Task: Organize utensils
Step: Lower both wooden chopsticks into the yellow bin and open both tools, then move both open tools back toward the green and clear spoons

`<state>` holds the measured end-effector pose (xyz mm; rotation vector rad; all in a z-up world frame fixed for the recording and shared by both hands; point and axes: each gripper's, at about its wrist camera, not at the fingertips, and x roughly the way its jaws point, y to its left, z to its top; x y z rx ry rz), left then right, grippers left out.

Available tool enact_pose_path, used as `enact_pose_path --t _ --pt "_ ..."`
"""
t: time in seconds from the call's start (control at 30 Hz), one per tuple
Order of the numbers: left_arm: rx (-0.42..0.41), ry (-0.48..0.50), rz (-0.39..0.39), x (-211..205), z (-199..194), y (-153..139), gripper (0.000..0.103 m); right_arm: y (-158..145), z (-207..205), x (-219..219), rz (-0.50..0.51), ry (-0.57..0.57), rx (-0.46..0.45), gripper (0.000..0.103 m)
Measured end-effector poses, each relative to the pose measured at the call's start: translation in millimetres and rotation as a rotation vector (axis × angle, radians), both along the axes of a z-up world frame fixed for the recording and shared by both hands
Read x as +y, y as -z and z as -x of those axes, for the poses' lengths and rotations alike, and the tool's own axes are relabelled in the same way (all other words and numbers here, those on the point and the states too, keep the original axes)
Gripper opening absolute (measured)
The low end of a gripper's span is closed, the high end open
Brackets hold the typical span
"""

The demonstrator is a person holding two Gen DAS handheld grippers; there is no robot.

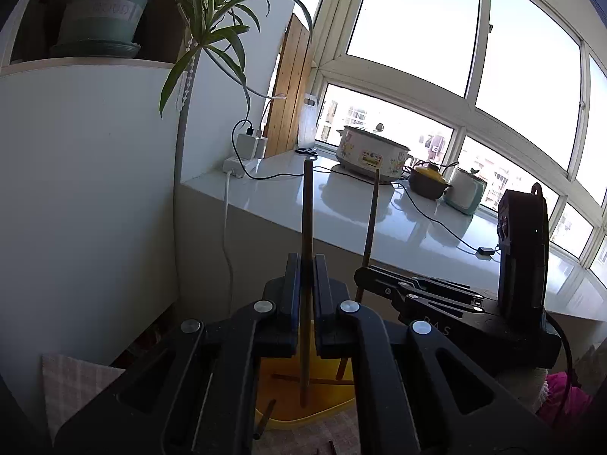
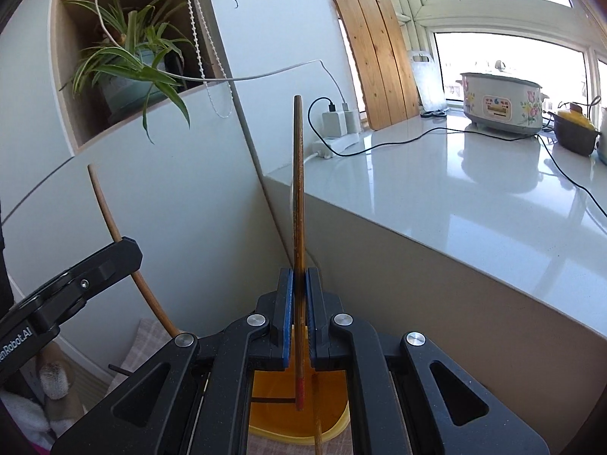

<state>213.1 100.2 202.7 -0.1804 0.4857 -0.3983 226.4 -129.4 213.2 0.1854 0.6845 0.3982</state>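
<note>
Each gripper has one chopstick pinched upright between its pads. The left chopstick, dark brown, stands nearly vertical in the left gripper, whose jaws are pressed together on it about halfway along; its top rises in front of the table edge and its lower end hangs over a yellow tray. The right chopstick, brown with a red lower tip, stands the same way in the right gripper, clamped between the blue pads, with the red tip hanging over the same yellow tray.

The two grippers are near each other, side by side. In the left view the right gripper sits to the right with its chopstick sticking up; in the right view the left gripper comes in from the left, holding its chopstick.

More thin sticks lie in the tray, and one lies across its near rim. The tray rests on a checked cloth.

Behind is a glossy white table under a window. On it stand a flowered slow cooker, a brown pot with a yellow lid, a power strip with chargers and a wooden board leaning in the corner. A spider plant sits in a shelf at the upper left.
</note>
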Motion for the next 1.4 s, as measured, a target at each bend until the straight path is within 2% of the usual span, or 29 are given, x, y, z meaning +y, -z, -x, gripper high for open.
enact_pose_path --t 0.27,0.53,0.63,0.7,0.73,0.77,0.83,1.2,1.4 --pt "0.055 0.021 0.006 -0.7 -5.1 19.5 0.003 17.7 -8.4 1.3 0.015 -0.021 0.079 0.005" --pt "0.120 0.055 0.003 -7.6 0.4 37.6 0.003 24.7 3.8 0.0 0.019 -0.037 0.131 0.005" --pt "0.143 0.064 0.015 -7.9 5.0 40.3 0.004 23.4 9.6 -1.5 0.026 -0.031 0.125 0.005" --pt "0.153 0.066 0.019 -7.0 9.5 40.5 0.013 22.6 13.7 -3.0 0.026 -0.026 0.125 0.007" --pt "0.152 0.064 0.021 -6.2 12.7 40.2 0.022 22.1 16.1 -4.0 0.025 -0.022 0.123 0.014" --pt "0.149 0.064 0.025 -5.1 16.4 39.4 0.023 21.3 18.8 -5.0 0.025 -0.018 0.120 0.027" --pt "0.145 0.063 0.027 -2.7 22.9 38.0 0.023 18.9 25.4 -7.4 0.021 -0.013 0.104 0.035" --pt "0.110 0.044 0.020 17.3 68.5 22.8 0.023 -6.1 69.1 -19.8 0.013 0.015 0.040 0.035" --pt "0.116 0.049 -0.013 27.6 98.3 30.2 0.023 -11.9 105.3 -25.5 0.024 0.009 0.017 0.035"
